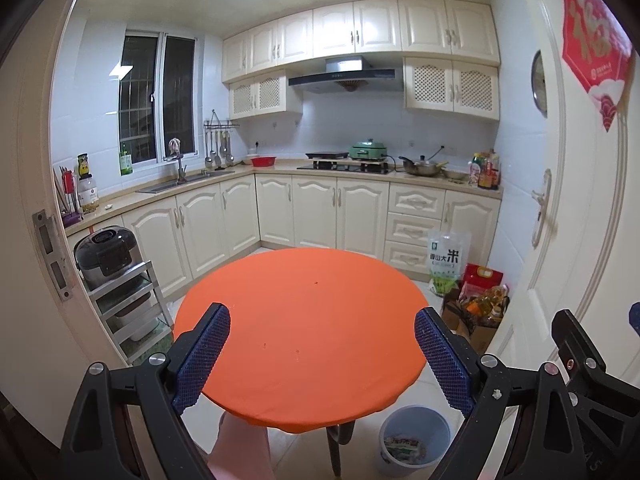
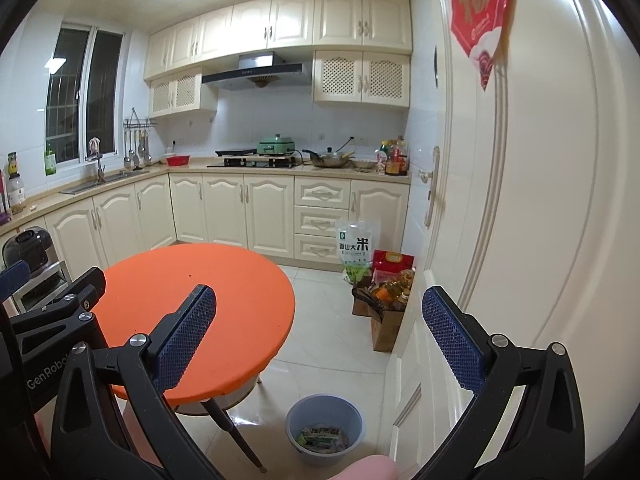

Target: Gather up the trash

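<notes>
Status: looks like the tail end of the job, judging by the layout. Orange round desk (image 1: 304, 320) carries no visible trash, only a few tiny specks I can't identify. Blue waste bin (image 2: 325, 428) on the floor beside the desk leg already holds crumpled wrappers (image 2: 322, 438).

Left tool (image 1: 320, 360) has its fingers spread wide with nothing between them, held over the near edge of the desk. Right tool (image 2: 332, 344) likewise gapes empty, above the floor between desk and door, with the bin below and slightly ahead of it.

Next move, my guess: scan desk and floor for leftovers; if none, nothing left to grab. The bin sits well below both tools, nearer the right one.
</notes>
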A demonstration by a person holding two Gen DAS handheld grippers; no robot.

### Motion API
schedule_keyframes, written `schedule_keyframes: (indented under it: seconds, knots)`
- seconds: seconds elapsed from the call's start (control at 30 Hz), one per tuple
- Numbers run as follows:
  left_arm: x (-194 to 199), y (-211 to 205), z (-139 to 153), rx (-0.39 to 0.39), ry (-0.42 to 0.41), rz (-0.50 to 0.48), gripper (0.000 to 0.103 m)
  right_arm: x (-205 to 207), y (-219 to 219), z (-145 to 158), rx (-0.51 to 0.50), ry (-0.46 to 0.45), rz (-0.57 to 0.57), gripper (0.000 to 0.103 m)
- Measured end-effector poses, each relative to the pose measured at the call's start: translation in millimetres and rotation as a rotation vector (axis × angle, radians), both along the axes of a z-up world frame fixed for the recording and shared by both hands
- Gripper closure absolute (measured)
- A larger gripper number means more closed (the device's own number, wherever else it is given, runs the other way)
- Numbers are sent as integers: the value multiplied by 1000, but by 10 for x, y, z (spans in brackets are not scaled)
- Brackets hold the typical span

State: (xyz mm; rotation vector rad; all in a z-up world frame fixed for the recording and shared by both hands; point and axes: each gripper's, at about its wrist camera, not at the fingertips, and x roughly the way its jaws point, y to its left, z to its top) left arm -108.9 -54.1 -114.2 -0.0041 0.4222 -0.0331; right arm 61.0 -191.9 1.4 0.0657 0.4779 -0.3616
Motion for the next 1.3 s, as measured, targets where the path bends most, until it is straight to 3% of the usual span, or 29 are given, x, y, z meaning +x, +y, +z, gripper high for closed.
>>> schedule_keyframes:
  seconds: [1.3]
  knots:
    - [43, 53, 9, -13, 30, -8, 12, 3, -88, -68, 27, 20, -1, 0]
